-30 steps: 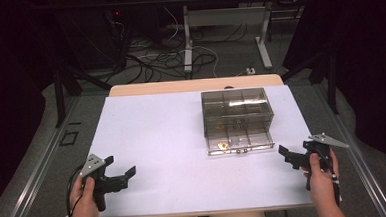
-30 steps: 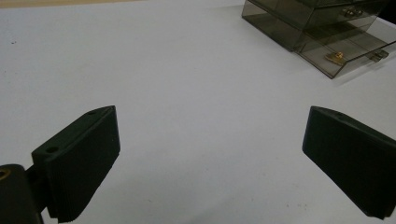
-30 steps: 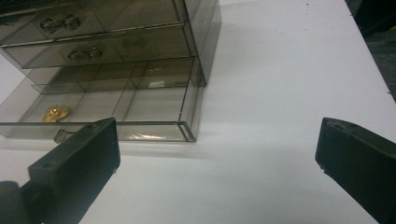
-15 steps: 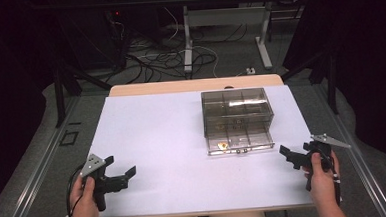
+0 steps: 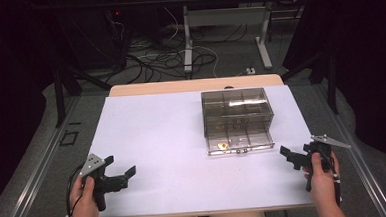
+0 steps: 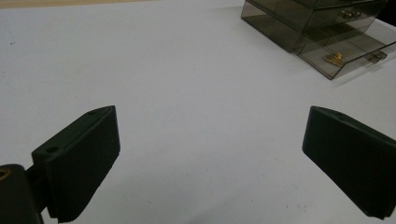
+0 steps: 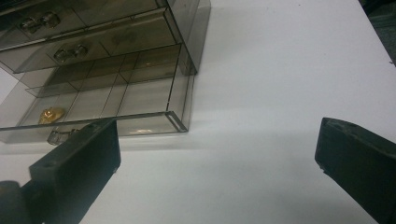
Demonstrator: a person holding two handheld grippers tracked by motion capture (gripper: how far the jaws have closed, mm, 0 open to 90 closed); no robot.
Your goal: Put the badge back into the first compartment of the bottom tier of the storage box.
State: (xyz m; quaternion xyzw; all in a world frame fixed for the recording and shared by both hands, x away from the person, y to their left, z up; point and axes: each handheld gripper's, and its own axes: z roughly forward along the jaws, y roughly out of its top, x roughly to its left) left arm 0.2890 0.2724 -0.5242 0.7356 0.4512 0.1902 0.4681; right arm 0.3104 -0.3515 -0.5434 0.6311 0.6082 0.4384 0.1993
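Observation:
A smoky clear plastic drawer cabinet (image 5: 237, 113) stands right of centre on the white table (image 5: 167, 135). Its bottom drawer (image 5: 240, 141) is pulled out toward me, with a small gold piece (image 5: 222, 145) in its left compartment. The same drawer (image 7: 107, 100) and gold piece (image 7: 50, 114) lie just ahead of my right gripper's jaws. My left gripper (image 5: 122, 173) rests open near the front left edge, far from the cabinet (image 6: 322, 28). My right gripper (image 5: 289, 156) is open at the front right, a little right of the drawer. Both hold nothing.
Beyond the table's far edge a wooden strip (image 5: 195, 85) shows, then a dark floor with cables (image 5: 178, 54) and desk legs (image 5: 263, 39). A broad bare stretch of white table (image 6: 187, 84) lies between my left gripper and the cabinet.

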